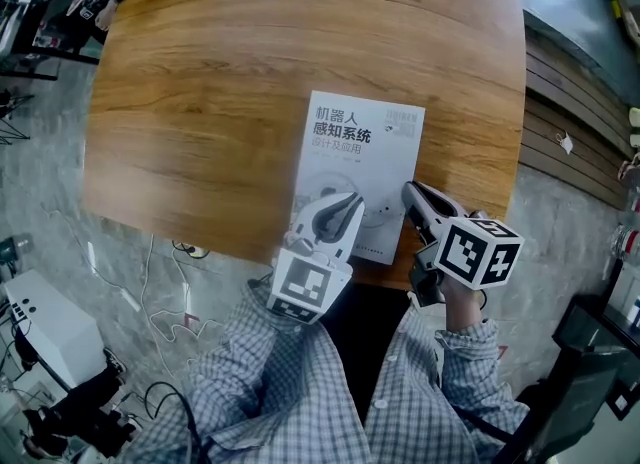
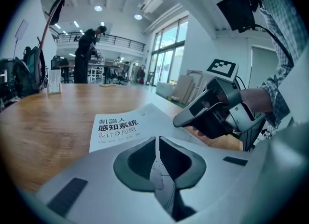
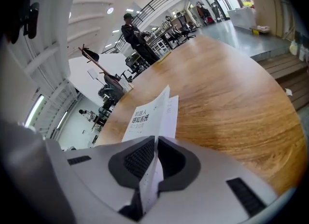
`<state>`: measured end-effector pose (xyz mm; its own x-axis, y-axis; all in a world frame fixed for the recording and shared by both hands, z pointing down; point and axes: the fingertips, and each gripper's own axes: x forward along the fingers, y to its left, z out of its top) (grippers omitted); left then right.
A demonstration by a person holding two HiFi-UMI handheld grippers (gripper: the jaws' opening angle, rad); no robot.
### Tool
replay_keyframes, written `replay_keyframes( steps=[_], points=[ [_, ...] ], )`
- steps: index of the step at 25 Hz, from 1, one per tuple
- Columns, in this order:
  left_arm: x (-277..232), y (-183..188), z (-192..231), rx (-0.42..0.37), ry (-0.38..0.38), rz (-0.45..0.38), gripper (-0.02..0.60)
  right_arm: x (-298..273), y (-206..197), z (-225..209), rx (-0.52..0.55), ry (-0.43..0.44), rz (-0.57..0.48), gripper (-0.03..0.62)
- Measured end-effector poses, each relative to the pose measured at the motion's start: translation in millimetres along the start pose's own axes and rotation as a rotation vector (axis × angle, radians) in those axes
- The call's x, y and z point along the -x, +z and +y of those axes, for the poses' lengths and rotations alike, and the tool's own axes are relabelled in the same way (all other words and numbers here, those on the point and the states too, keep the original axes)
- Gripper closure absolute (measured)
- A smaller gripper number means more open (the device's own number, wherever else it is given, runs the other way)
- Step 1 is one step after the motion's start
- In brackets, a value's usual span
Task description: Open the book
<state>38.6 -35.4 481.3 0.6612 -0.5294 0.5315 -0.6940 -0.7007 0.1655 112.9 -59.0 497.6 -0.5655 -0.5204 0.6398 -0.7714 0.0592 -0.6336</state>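
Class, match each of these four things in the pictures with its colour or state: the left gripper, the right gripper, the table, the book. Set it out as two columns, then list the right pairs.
Column one
1. left gripper
2. right gripper
3. table
4. book

Column two
A. brown wood
B. jaws pinching the book's lifted white edge
C. white with dark print, lying by the table's near edge
D. jaws together, tips over the book

Pairs: 1-D, 2-B, 3-A, 4-C
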Motion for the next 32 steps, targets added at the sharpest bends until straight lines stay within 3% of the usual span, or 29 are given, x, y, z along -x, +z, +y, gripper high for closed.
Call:
replay_keyframes(
  steps=[4,6,13,20,23,28,32],
  points=[
    [7,-1,2,0.098,-0.007,0.011,0.55,4,3,9,-0.002,0.029,0.0,0.559],
    [13,-1,-1,0.097,-0.02,0.018,0.506,6,6,12,-0.002,0.044,0.005,0.559],
    [31,-7,-29,-0.184,-0.048,0.07,0.425,11,9,22,-0.006,0.066,0.002,0.56],
    [50,-16,-60,-0.331,-0.066,0.096,0.405,13,13,31,-0.054,0.1,-0.015,0.562],
    [52,-24,-62,-0.35,-0.037,0.116,0.405,14,14,34,-0.062,0.107,-0.022,0.562],
    [46,-18,-60,-0.364,0.055,0.067,0.397,15,14,36,-0.094,0.115,-0.027,0.562],
    [48,-19,-66,-0.382,0.046,0.071,0.396,15,13,36,-0.12,0.111,-0.034,0.563]
  ],
)
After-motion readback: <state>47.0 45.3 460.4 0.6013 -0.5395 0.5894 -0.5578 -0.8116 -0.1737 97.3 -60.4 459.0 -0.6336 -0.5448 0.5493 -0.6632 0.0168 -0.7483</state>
